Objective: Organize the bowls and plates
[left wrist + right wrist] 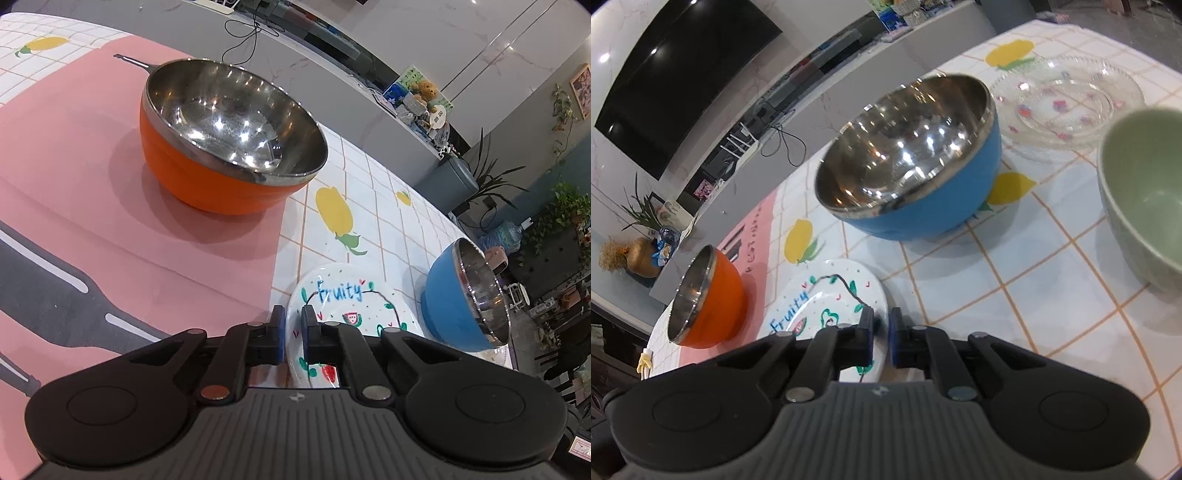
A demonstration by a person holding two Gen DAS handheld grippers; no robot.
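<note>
A white "Fruity" plate lies on the tiled tablecloth, and both grippers close on its rim from opposite sides. My left gripper is shut on the plate's left edge. My right gripper is shut on the plate at its right edge. An orange steel-lined bowl stands on the pink mat ahead of the left gripper; it also shows in the right wrist view. A blue steel-lined bowl stands beyond the plate; it also shows in the left wrist view.
A clear glass plate lies at the back right. A pale green bowl stands at the right. The pink mat covers the table's left part. A grey counter with cables runs behind the table.
</note>
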